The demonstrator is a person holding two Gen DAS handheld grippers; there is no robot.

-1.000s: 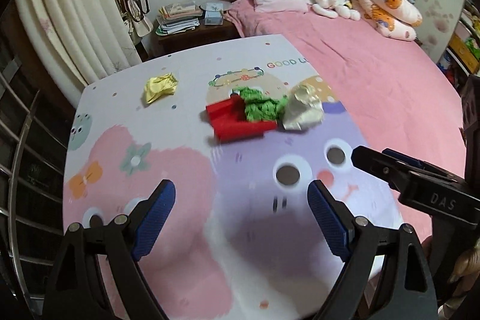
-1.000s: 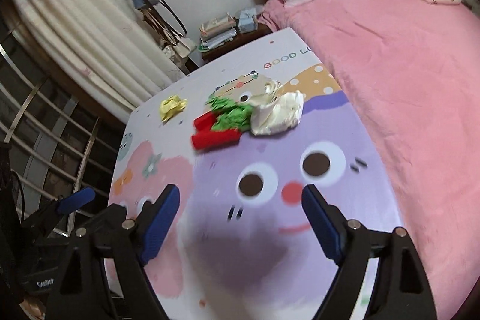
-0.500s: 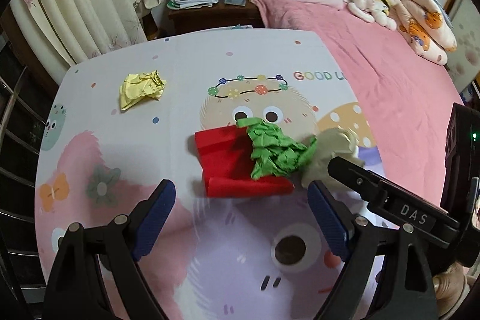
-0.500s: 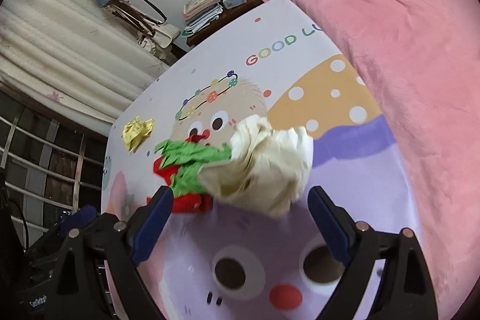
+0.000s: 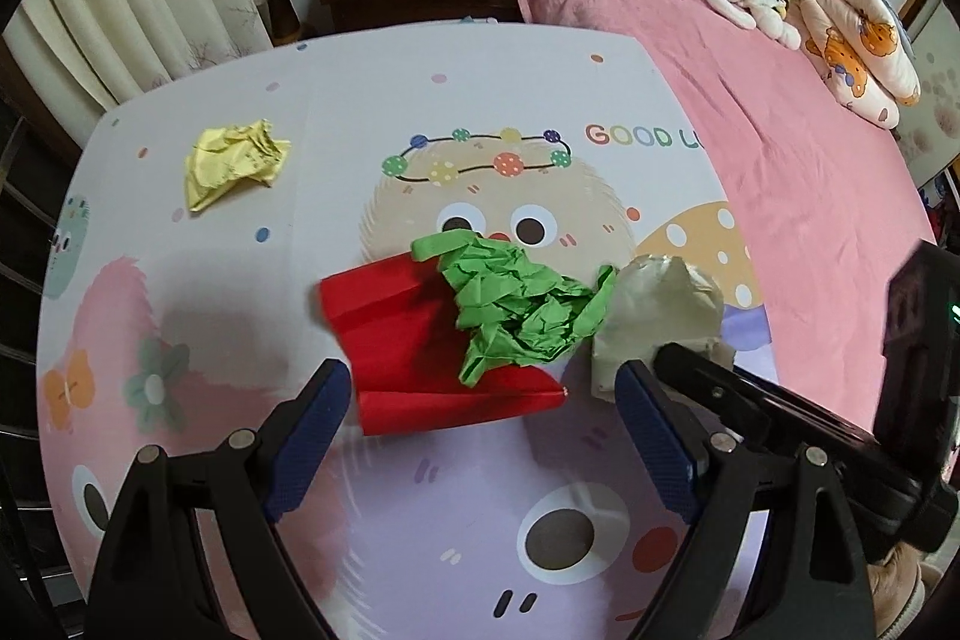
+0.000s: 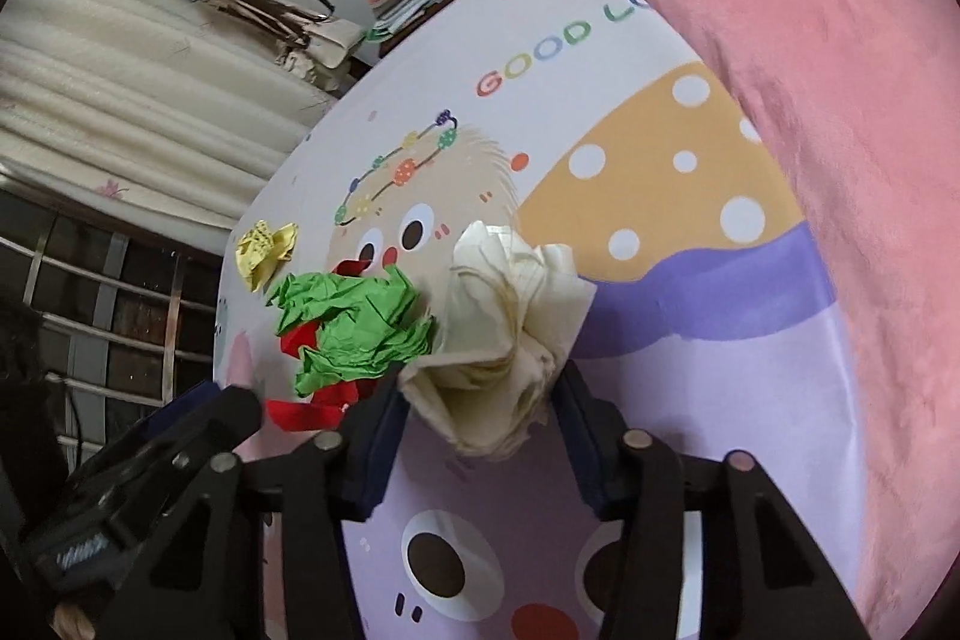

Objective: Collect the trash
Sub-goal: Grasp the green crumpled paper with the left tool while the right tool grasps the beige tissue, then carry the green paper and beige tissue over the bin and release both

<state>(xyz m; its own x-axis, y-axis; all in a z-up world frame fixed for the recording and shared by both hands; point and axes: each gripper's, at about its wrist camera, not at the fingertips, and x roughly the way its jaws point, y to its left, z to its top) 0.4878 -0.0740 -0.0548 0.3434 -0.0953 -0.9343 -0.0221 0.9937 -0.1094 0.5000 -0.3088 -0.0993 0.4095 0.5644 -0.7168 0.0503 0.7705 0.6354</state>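
- Closing on the cream paper wad [image 6: 504, 334], the right gripper [image 6: 480, 436] now has the wad between its blue pads, which a second ago stood wide over bare mat; the pads look to touch its sides.
- The left gripper [image 5: 480, 436] has dropped closer to the red paper [image 5: 390, 340] and the green crumple [image 5: 516, 310] lying on it; its fingers are spread wide and empty, as before.
- The yellow wad [image 5: 231, 160] lies well apart on the cartoon mat [image 5: 480, 88], untouched.
- Judged from this, the first pickup is nearly secured; three pieces are left.
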